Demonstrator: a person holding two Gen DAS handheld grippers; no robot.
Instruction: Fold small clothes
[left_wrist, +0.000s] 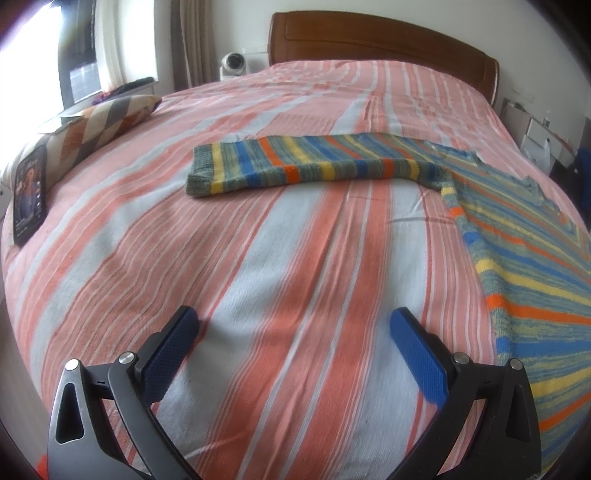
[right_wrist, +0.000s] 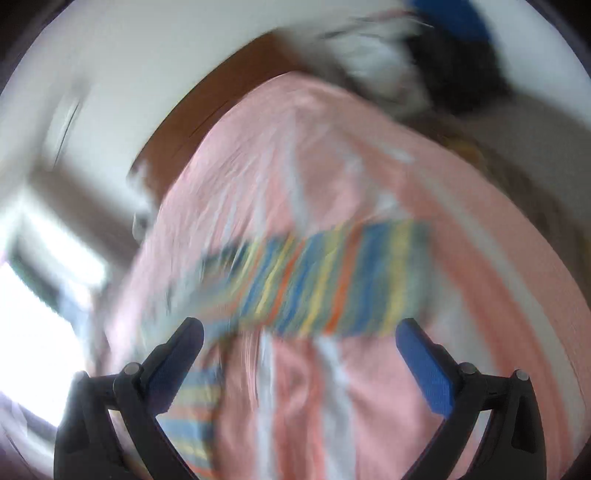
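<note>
Sweater (left_wrist: 517, 236) lies flat on the bed (left_wrist: 258, 258), sleeve (left_wrist: 303, 166) spread left for folding, while left tool (left_wrist: 294, 321) and right tool (right_wrist: 299, 332) hover released.

Daylight came from the window (left_wrist: 55, 55) at ten o'clock in the left wrist view, blown out to white glare there, while the striped bedspread (left_wrist: 258, 258) was evenly lit and sharp, with soft shadows just beyond the fingertips near six o'clock. The fisheye bulged the bed and darkened the corners to a vignette. The right wrist view was heavily motion-blurred: the striped sweater (right_wrist: 332, 280) at centre was smeared, a white overexposed patch (right_wrist: 33, 332) burned at eight o'clock, and only the gripper's fingers (right_wrist: 424, 369) looked crisp.
</note>
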